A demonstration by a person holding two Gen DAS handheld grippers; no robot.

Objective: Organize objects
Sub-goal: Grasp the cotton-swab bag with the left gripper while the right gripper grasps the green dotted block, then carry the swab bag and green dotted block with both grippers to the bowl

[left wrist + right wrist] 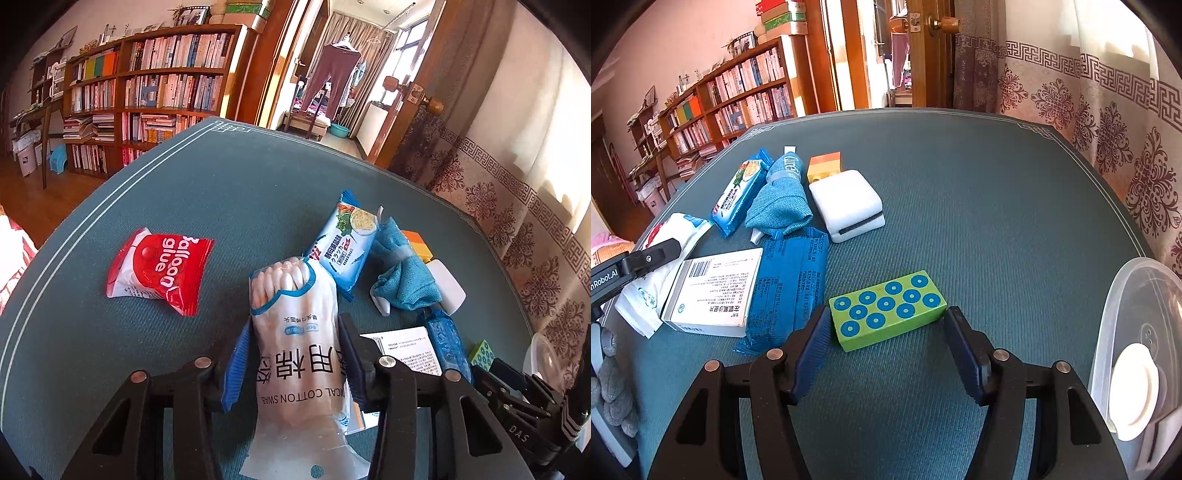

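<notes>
Cotton swab bag (pixel 295 332), white, blue-trimmed, pinched between left jaws

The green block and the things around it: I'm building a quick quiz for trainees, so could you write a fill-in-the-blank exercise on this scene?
1. The left hand-held gripper is shut on a bag of cotton ____.
2. The green block between the right hand-held gripper's pads carries circles coloured ____.
3. The red packet on the table reads "Balloon ____".
4. The white sponge lies just in front of the orange and ____ brick.

Missing words: swabs; blue; glue; yellow
</notes>
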